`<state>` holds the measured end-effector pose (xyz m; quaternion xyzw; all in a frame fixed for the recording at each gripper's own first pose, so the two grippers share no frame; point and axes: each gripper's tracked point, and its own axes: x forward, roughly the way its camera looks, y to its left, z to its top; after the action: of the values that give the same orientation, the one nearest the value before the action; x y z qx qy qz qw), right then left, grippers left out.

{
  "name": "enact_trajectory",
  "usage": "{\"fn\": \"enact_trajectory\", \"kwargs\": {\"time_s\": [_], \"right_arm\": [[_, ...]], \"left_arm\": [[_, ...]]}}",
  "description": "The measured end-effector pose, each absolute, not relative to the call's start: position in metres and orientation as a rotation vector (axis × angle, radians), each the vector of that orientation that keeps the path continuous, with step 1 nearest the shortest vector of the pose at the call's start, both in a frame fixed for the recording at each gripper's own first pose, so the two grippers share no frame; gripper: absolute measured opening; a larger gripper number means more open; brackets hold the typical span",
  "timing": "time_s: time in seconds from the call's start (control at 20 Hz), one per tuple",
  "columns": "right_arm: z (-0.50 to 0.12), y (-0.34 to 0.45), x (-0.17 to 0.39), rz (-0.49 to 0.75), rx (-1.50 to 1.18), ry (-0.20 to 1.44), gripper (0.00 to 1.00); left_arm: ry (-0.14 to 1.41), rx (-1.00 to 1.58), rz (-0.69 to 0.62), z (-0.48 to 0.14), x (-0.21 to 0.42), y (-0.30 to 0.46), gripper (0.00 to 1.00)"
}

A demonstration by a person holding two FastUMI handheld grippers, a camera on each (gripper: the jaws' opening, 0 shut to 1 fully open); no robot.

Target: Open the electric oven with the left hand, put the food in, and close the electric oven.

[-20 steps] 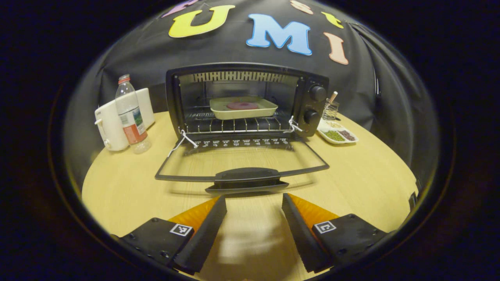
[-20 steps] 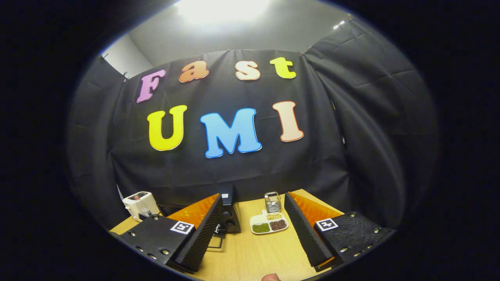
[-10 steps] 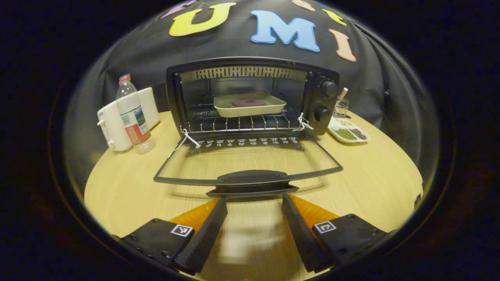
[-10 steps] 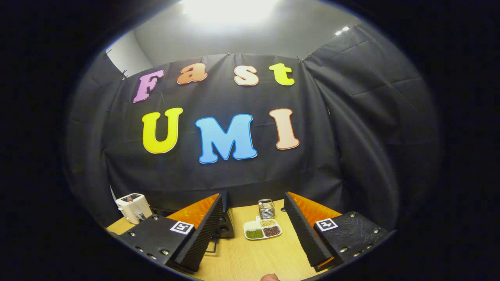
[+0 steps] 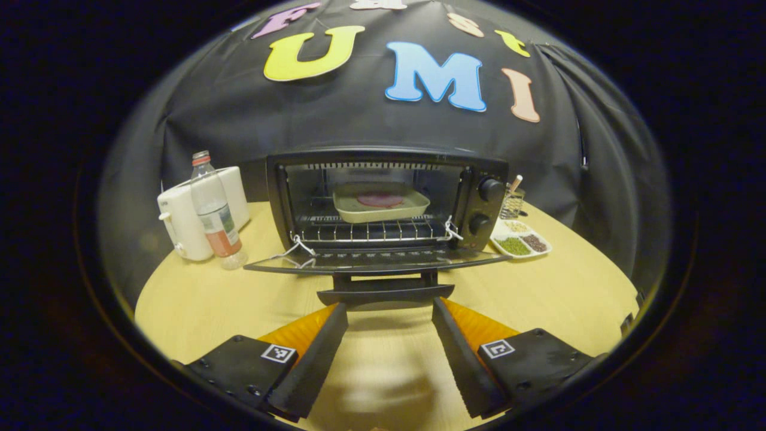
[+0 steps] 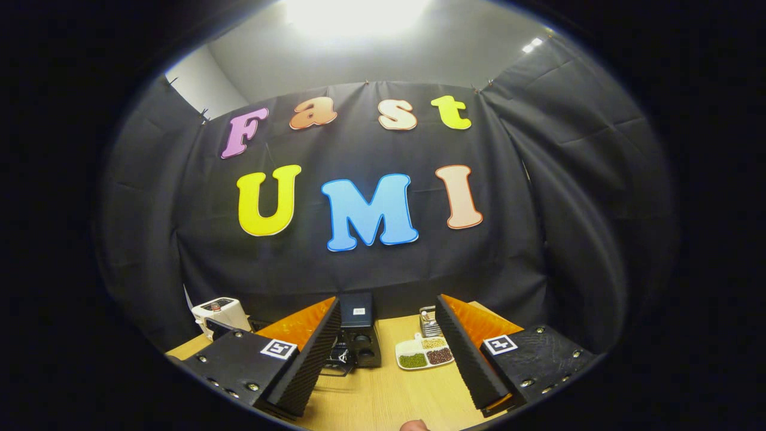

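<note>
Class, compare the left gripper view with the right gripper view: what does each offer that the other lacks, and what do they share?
Left gripper view: the oven's open front, with the tray of food on its rack, and the door handle just ahead of the open left gripper.
Right gripper view: the ceiling light above the cloth wall, beyond the open right gripper.
Shared: the oven, the white appliance, the sectioned dish and the wooden table.

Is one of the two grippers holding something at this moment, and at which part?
Nothing is held. The left gripper is open, its fingers on either side just below the oven door handle, not pressing it. The right gripper is open and empty above the table.
</note>
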<state>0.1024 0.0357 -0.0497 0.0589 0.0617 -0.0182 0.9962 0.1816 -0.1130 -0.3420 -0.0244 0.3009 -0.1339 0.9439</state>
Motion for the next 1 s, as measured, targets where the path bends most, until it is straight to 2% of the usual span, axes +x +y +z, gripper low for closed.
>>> {"fn": "enact_trajectory", "kwargs": {"time_s": [0.3,0.35,0.5,0.55,0.75,0.85,0.9,1.0], "right_arm": [[-0.057,0.040,0.111,-0.035,0.136,0.135,0.98],[-0.059,0.041,0.112,-0.038,0.139,0.137,0.98],[-0.061,0.039,0.116,-0.049,0.148,0.137,0.98],[-0.061,0.039,0.115,-0.050,0.152,0.137,0.98],[-0.057,0.038,0.115,-0.039,0.169,0.128,0.98],[-0.051,0.037,0.111,-0.023,0.175,0.115,0.98],[-0.045,0.034,0.109,-0.016,0.177,0.103,0.97],[-0.034,0.027,0.099,0.011,0.183,0.082,0.97]], "left_arm": [[0.544,-0.047,-0.293,-0.311,0.210,-0.114,0.97],[0.529,-0.049,-0.294,-0.306,0.216,-0.113,1.00],[0.480,-0.042,-0.299,-0.287,0.237,-0.114,0.97],[0.459,-0.039,-0.299,-0.279,0.245,-0.113,1.00],[0.361,-0.040,-0.285,-0.233,0.264,-0.107,0.96],[0.313,-0.054,-0.274,-0.203,0.259,-0.103,1.00],[0.291,-0.059,-0.266,-0.188,0.254,-0.103,0.91],[0.243,-0.061,-0.239,-0.157,0.234,-0.099,1.00]]}}
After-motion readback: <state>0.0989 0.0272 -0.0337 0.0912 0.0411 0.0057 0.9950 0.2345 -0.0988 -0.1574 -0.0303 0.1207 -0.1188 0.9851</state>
